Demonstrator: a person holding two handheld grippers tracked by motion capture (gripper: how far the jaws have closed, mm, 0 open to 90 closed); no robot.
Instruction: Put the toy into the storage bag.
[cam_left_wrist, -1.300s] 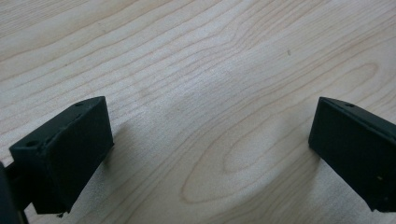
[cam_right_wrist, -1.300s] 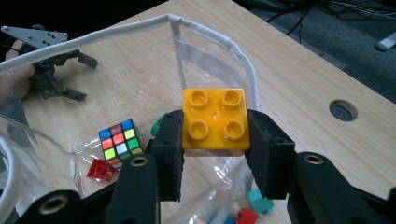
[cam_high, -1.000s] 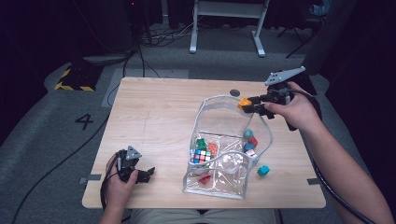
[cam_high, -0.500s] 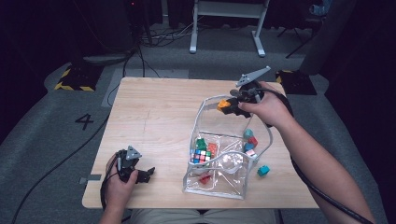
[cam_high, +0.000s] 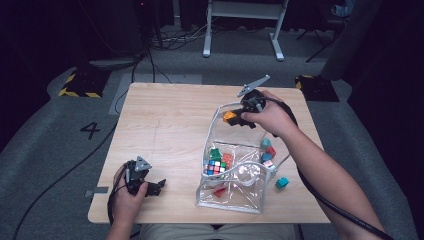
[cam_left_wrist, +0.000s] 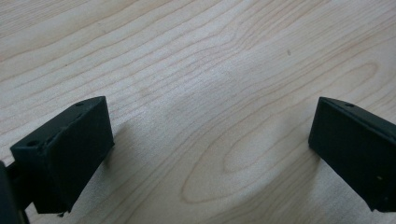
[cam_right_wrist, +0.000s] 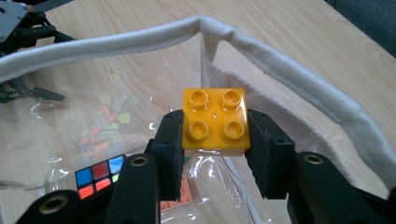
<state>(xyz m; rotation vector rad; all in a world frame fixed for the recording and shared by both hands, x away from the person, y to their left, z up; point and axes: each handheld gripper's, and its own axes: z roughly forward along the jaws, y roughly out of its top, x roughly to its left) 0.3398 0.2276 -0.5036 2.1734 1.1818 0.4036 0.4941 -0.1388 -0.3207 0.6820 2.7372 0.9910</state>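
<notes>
We see the wooden surface (cam_high: 165, 125) with wide bare room on its left half. A clear bag (cam_high: 235, 192) with a white padded rim stands on the right half, toys inside. Our right gripper (cam_right_wrist: 215, 140) hangs over the bag's far rim, fingers clamped on the sides of an orange brick (cam_right_wrist: 215, 120), studs up. Our left gripper (cam_high: 145, 182) rests near the front edge, fingers wide apart.

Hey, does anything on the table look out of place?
Yes: one teal block lies on the table just outside the clear bag, by its right side, while the other toys sit inside it.
</notes>
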